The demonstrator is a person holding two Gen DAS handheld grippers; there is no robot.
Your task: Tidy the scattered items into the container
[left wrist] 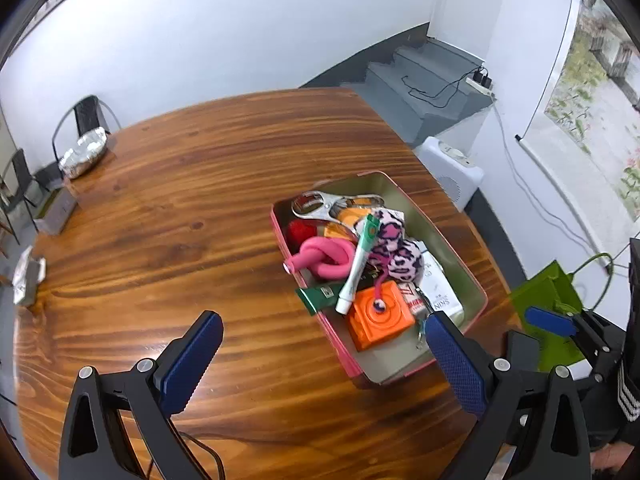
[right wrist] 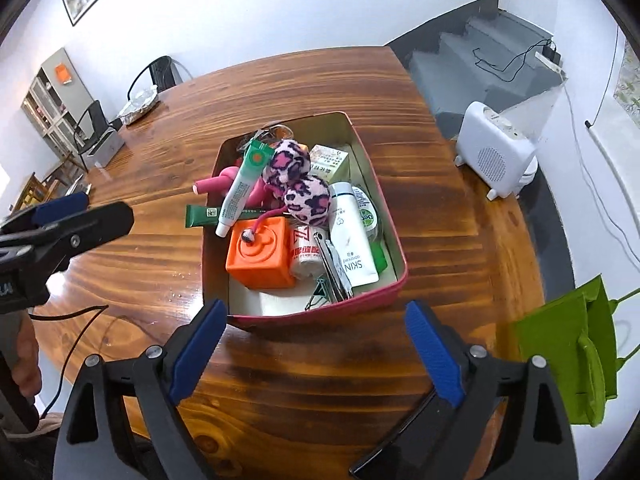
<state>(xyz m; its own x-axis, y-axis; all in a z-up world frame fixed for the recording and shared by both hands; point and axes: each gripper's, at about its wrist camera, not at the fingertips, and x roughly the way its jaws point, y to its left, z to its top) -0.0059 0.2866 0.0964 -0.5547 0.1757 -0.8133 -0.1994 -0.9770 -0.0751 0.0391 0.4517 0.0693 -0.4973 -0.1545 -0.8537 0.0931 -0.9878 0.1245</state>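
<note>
Sitting on the wooden table (right wrist: 320, 80), the pink-rimmed container (right wrist: 384, 184) is already holding what looks like all the small items: an orange cube (right wrist: 260, 258), a leopard plush (right wrist: 296, 184), a pink tube toy (left wrist: 320, 256), a white tube (right wrist: 240, 192) and a green tube (right wrist: 202, 215) that is sticking out over the left rim. The container is lying with its long axis pointing away from both cameras. It is just ahead of the right gripper (right wrist: 316, 344), whose jaws are standing wide apart with nothing between them. The left gripper (left wrist: 324, 360) is also standing open and empty, with the container ahead and to its right. I am judging that the right hand is nearer, and that only the overhanging green tube is asking for a nudge inward.
</note>
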